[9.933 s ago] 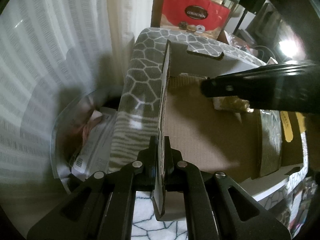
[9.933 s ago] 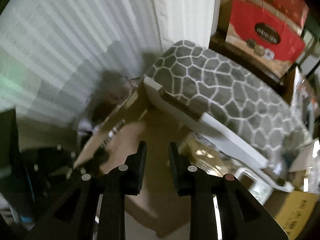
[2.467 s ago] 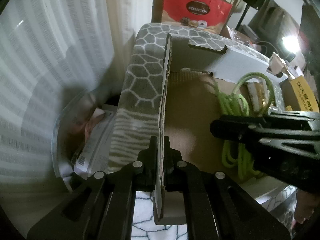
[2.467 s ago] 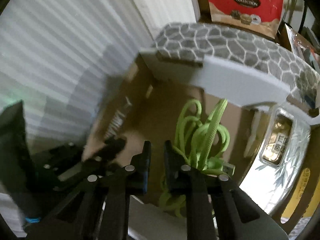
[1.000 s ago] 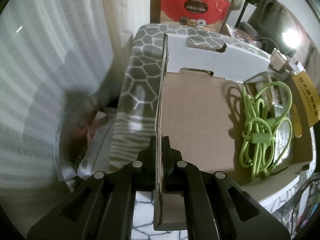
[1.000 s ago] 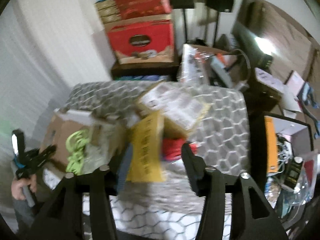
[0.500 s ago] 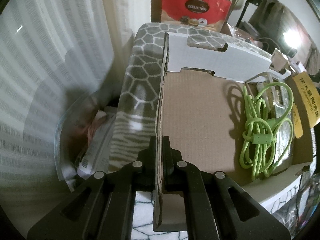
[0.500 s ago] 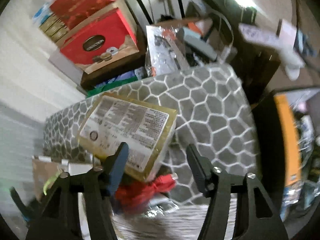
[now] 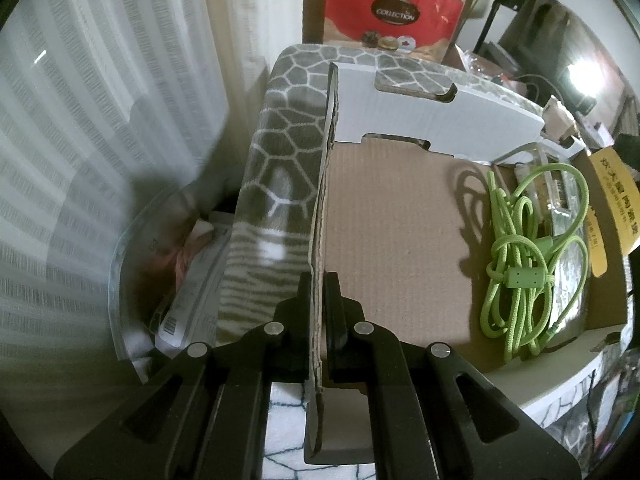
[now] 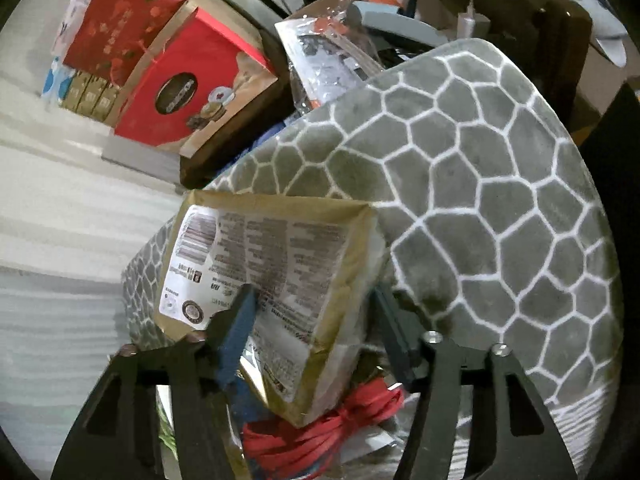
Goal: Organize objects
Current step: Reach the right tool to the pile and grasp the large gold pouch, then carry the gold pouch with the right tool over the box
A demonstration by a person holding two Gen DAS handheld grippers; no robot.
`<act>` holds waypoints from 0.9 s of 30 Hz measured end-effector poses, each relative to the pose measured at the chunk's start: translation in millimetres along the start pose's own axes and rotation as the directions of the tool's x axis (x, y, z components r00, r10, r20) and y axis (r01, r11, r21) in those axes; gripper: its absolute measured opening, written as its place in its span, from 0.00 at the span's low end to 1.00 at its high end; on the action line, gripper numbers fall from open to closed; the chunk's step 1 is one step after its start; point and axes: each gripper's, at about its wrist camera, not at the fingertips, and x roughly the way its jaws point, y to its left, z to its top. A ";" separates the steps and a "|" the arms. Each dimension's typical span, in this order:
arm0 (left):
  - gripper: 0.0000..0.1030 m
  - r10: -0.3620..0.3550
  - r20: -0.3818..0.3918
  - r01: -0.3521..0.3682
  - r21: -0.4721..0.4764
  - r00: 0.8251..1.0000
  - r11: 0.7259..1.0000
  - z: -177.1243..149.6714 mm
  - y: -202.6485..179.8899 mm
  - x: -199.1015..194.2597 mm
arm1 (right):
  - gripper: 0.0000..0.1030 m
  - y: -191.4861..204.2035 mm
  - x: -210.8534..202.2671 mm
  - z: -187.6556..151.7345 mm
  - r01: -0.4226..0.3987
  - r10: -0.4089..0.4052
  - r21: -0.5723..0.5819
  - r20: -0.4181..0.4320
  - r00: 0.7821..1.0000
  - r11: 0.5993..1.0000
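Cardboard box (image 9: 392,248) sits on the patterned blanket (image 10: 500,184), its side wall pinched between the narrow jaws of the left gripper (image 9: 319,312). Inside, a green cable (image 9: 532,256) lies coiled on a foil packet (image 9: 570,276) at the far end, so part of the sorting looks done. Over on the blanket, the right gripper (image 10: 310,326) has its jaws spread wide around a gold packet (image 10: 264,276), not visibly squeezing it. A red bundle (image 10: 324,436) lies beneath. Both likely remain to be boxed.
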 end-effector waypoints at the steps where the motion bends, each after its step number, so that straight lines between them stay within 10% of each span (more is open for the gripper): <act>1: 0.04 0.000 0.000 0.000 0.000 1.000 1.000 0.0 -0.1 0.0 | 0.43 -2.4 -1.6 0.5 -0.006 0.006 0.009 0.008 1.000 1.000; 6: 0.04 -0.007 -0.001 0.007 -0.005 1.000 1.000 0.0 2.9 0.5 | 0.22 -15.4 -12.0 3.4 -0.069 0.067 0.055 0.034 0.997 0.996; 27: 0.04 -0.017 -0.007 0.017 -0.017 1.000 1.000 0.6 4.4 0.0 | 0.16 33.0 -108.0 5.2 -0.160 0.173 -0.076 0.222 0.960 0.984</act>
